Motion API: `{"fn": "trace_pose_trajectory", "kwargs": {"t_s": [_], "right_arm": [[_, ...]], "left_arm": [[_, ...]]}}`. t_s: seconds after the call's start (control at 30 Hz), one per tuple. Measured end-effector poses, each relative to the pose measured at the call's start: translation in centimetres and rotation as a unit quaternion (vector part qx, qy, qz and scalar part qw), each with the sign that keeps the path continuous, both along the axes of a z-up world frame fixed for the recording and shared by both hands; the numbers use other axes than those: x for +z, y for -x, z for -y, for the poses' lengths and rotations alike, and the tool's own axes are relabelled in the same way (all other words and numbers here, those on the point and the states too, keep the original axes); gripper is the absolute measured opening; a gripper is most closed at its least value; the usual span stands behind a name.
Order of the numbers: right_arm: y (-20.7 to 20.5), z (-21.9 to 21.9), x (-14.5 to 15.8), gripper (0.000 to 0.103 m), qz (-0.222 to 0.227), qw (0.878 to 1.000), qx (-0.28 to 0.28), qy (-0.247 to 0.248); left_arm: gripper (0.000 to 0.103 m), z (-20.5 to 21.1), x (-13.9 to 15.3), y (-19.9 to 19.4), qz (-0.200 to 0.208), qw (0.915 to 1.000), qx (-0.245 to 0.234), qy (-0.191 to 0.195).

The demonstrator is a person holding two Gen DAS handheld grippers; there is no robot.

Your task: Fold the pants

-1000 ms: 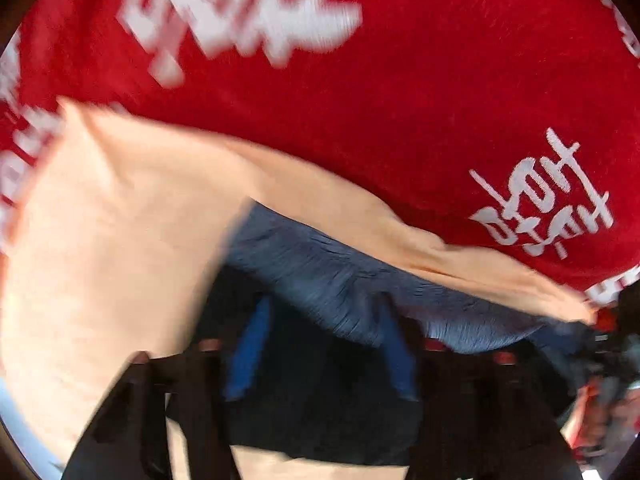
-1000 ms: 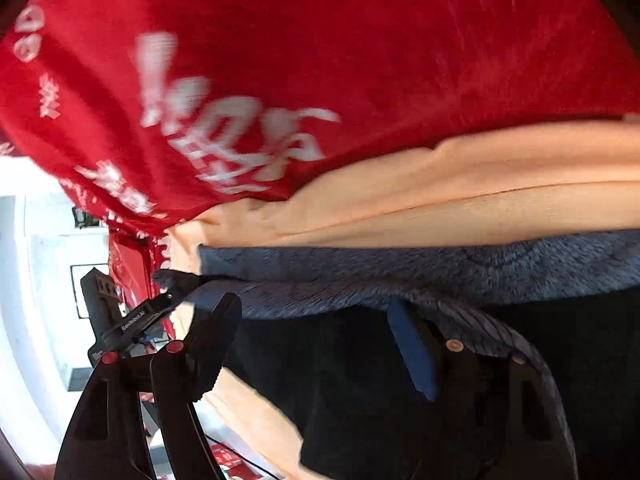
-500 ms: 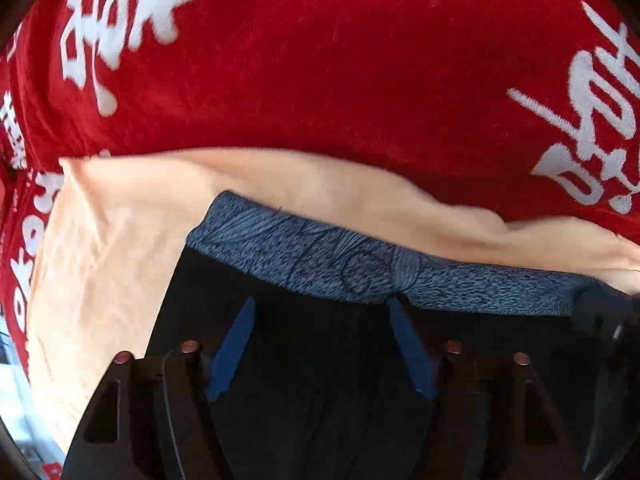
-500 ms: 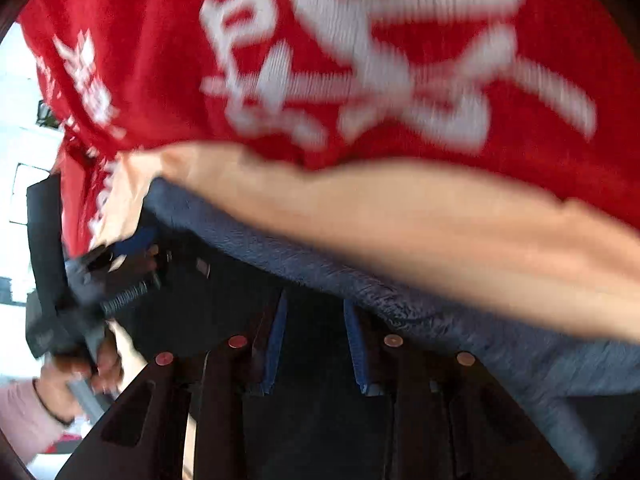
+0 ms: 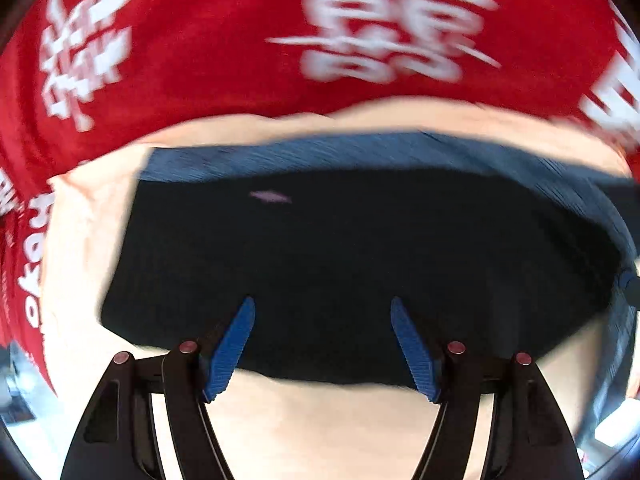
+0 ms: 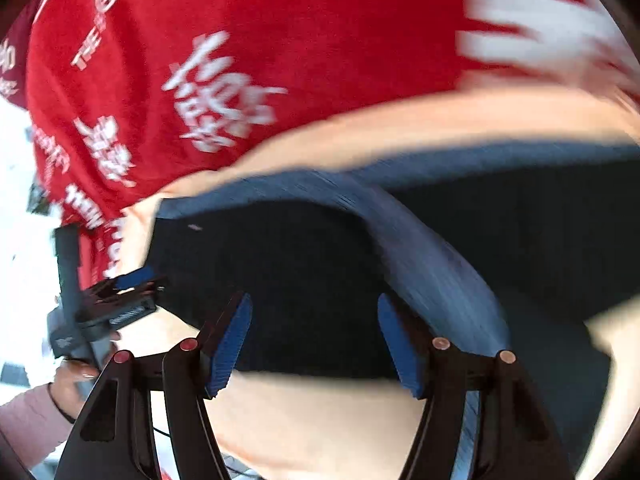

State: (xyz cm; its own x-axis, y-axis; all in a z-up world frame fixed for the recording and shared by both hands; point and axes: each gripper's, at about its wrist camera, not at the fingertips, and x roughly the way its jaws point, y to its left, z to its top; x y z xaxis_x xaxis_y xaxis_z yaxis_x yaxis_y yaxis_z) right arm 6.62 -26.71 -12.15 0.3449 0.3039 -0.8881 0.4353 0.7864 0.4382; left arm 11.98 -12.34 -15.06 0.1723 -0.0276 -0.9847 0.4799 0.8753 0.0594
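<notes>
- Surface: red cloth (image 5: 224,60) printed with white lettering, a peach cloth (image 5: 80,248) spread on top of it. Bright room beyond the left edge in the right wrist view, too washed out to read.
- Pants (image 5: 340,248): black, blue-grey waistband (image 5: 320,152) toward the far edge, lying on the peach cloth as a folded block. In the right view the waistband (image 6: 432,248) curls over at the right side.
- Left gripper (image 5: 322,344): jaws parted about halfway, above the near hem, nothing between the pads.
- Right gripper (image 6: 315,340): jaws opening, hovering over the black fabric, gripping nothing.
- Both views smeared by motion.
- Risk: the curled waistband looks loose; judged, it may spring back and undo the fold.
- Risk: an open pad dragging across the fabric could skew the block or pull the peach cloth along.
</notes>
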Motion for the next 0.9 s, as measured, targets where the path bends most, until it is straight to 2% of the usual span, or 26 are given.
{"fn": "trace_pose_trajectory", "kwargs": {"t_s": [0.1,0.2,0.27,0.43,0.53,0.63,0.7,0.77,0.8,0.9], "right_arm": [[7.1,2.6,0.8,0.069,-0.025,0.998,-0.041,0.031],[13.7,3.0,0.6,0.069,-0.067,0.993,-0.073,0.056],[17.8,2.5,0.2,0.069,-0.093,0.989,-0.097,0.067],[26.7,1.6,-1.8,0.069,-0.114,0.972,-0.205,0.021],[29.6,1.0,-2.8,0.069,-0.106,0.963,-0.246,0.006],[31.4,0.7,-3.7,0.069,-0.084,0.961,-0.263,-0.014],[31.8,0.8,-4.2,0.063,-0.065,0.962,-0.266,-0.022],[31.5,1.0,-4.7,0.046,-0.046,0.963,-0.263,-0.036],[31.2,1.2,-4.7,0.041,-0.037,0.963,-0.262,-0.045],[30.0,1.1,-5.2,0.038,-0.016,0.966,-0.250,-0.064]], "left_arm": [[0.072,4.4,-0.4,3.8,-0.026,0.9989,-0.038,0.012],[0.072,7.2,-0.5,7.4,-0.051,0.9952,-0.077,0.032],[0.072,10.0,-0.1,10.9,-0.051,0.9919,-0.109,0.040],[0.072,12.6,-0.1,15.5,-0.054,0.9850,-0.152,0.060],[0.072,13.2,0.0,17.8,-0.053,0.9826,-0.167,0.061],[0.072,13.5,0.3,19.0,-0.048,0.9798,-0.183,0.065],[0.072,13.9,0.6,20.0,-0.045,0.9777,-0.194,0.067],[0.072,14.3,-0.2,19.6,-0.046,0.9758,-0.203,0.068],[0.072,14.3,-0.5,19.5,-0.050,0.9752,-0.204,0.070],[0.072,14.1,-2.1,19.3,-0.066,0.9737,-0.205,0.074]]}}
